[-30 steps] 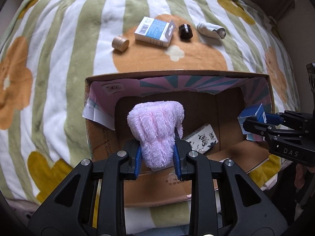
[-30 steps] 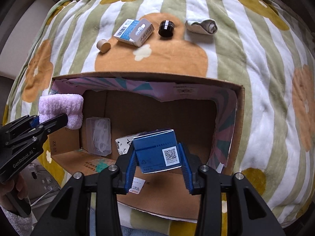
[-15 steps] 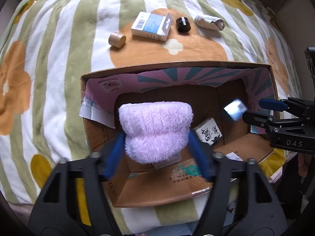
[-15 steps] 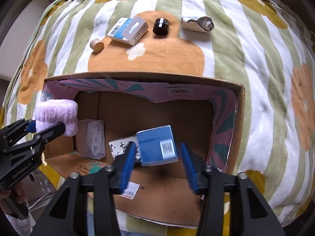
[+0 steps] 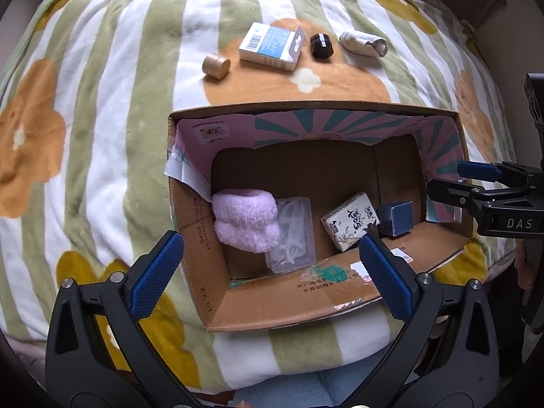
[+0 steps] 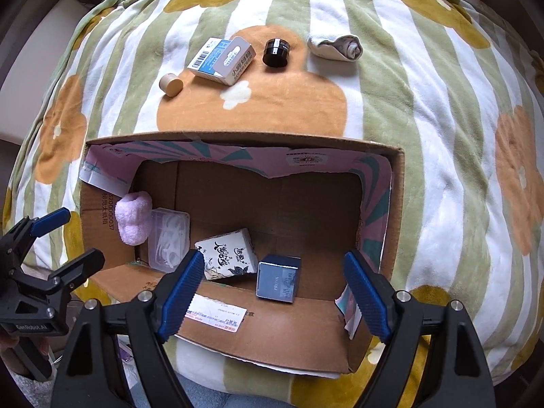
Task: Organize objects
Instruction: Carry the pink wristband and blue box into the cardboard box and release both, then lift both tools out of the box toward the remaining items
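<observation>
Near the left wall of the cardboard box (image 5: 190,238), a pink fluffy sock (image 5: 246,219) is seen lying partly over a clear plastic case (image 5: 294,234). Above the box's near-left corner the left gripper (image 5: 270,268) is held with its jaws spread wide and nothing between them. Toward the middle of the box floor a white patterned packet (image 6: 227,255) is seen, tilted, with a dark blue carton (image 6: 278,278) just beside it on the right, close to the near wall. The right gripper (image 6: 273,299) is held over that near wall, its jaws likewise wide apart and empty.

Beyond the far wall of the box, four things are left on the striped blanket (image 6: 425,102): from left to right, a tan round jar (image 6: 171,84), a blue and white box (image 6: 221,59), a black jar (image 6: 276,52) and a rolled white sock (image 6: 336,47). These are judged to be the remainder of the task.

Several risks are suggested. The blanket is soft and yielding, so a round jar could be rolled away if it is nudged before being clamped. The far wall of the box stands between the grippers and these things, so it could be struck on a low reach or a low return. A small smooth jar could be squeezed out of the pads if gripped off-centre.
</observation>
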### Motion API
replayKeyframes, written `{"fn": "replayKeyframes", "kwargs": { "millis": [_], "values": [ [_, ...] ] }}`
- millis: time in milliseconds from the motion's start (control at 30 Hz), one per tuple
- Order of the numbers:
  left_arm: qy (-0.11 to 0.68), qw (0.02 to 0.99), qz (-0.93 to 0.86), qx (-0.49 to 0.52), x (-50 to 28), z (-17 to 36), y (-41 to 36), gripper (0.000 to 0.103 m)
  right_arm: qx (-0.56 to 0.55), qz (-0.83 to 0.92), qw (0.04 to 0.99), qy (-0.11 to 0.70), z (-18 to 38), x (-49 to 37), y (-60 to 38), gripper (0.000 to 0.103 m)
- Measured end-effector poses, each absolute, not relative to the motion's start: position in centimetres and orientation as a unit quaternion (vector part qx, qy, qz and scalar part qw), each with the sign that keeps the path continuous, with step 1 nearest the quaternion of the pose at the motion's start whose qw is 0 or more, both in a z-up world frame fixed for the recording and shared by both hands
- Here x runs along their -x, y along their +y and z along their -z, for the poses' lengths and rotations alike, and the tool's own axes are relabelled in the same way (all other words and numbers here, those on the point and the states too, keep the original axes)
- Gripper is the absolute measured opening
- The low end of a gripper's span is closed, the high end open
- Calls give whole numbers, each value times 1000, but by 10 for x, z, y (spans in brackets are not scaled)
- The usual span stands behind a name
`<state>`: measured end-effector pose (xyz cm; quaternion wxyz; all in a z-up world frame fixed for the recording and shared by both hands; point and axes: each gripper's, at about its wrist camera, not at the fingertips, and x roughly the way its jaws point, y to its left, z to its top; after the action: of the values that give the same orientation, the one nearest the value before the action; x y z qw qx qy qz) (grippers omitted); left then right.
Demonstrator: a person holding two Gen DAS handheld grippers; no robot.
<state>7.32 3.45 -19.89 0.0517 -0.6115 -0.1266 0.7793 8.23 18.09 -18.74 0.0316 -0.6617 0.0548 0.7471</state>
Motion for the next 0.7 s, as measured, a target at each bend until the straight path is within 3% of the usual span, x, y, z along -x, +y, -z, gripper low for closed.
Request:
{"fn": "replayKeyframes", "kwargs": {
  "millis": [700],
  "values": [
    [-113,11,-831,545,-69,120,14,103,625,-779,-5,45,108,-61,171,81]
  ]
}}
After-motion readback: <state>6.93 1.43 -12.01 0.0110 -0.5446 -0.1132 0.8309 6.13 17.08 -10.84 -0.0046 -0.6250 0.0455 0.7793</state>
